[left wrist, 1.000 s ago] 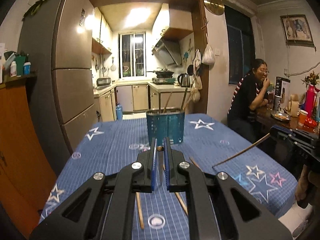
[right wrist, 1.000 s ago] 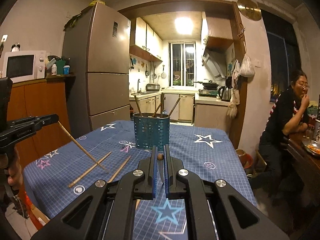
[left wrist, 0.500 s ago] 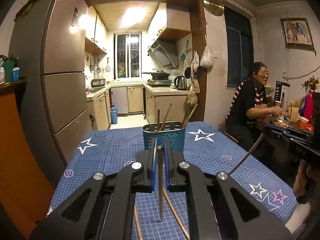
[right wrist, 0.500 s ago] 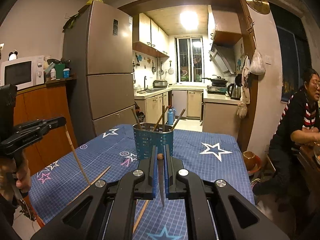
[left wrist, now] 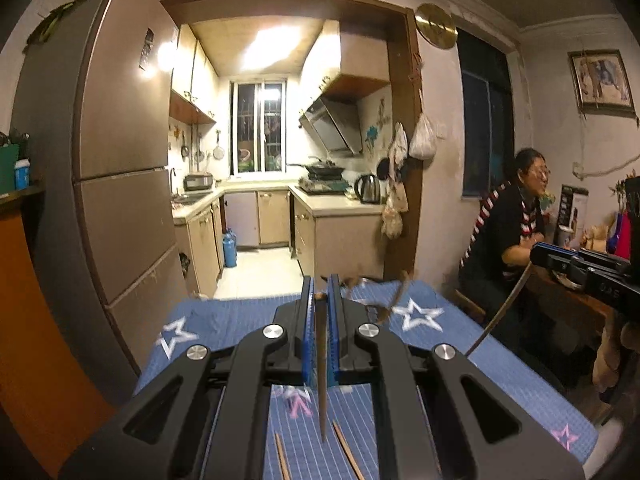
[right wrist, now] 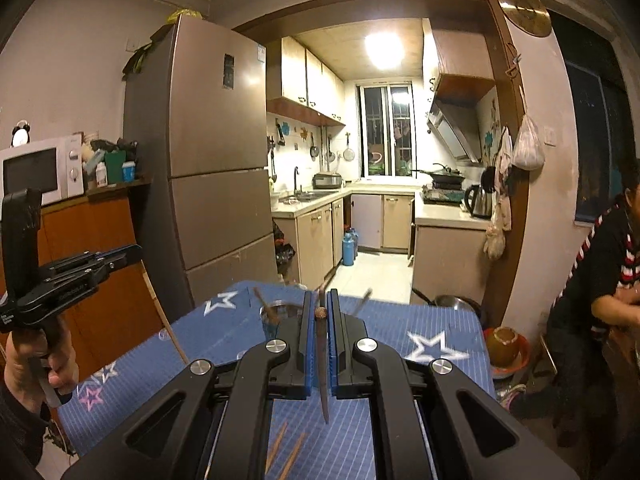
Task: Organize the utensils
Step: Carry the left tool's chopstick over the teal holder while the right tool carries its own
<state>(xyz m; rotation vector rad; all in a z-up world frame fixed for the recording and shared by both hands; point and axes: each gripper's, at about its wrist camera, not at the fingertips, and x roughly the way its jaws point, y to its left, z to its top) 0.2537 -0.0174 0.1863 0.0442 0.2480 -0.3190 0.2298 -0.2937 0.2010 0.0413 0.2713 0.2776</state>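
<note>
Wooden chopstick (left wrist: 321, 376) pinched between left hand-held gripper (left wrist: 319, 300) fingers

L hand-held gripper (left wrist: 320, 304) clamps chopstick (left wrist: 321, 380) above blue tablecloth (left wrist: 224, 324).

Tall fridge (right wrist: 216, 160), microwave (right wrist: 40, 170), wall clock (right wrist: 524, 10), kettle (right wrist: 480, 200), seated person (left wrist: 508, 232), framed picture (left wrist: 600, 80)

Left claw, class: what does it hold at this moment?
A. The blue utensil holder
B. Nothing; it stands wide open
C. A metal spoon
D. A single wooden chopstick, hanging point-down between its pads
D: in the left wrist view the left claw is shut on a chopstick, whose tip hangs down over the blue star tablecloth.
</note>
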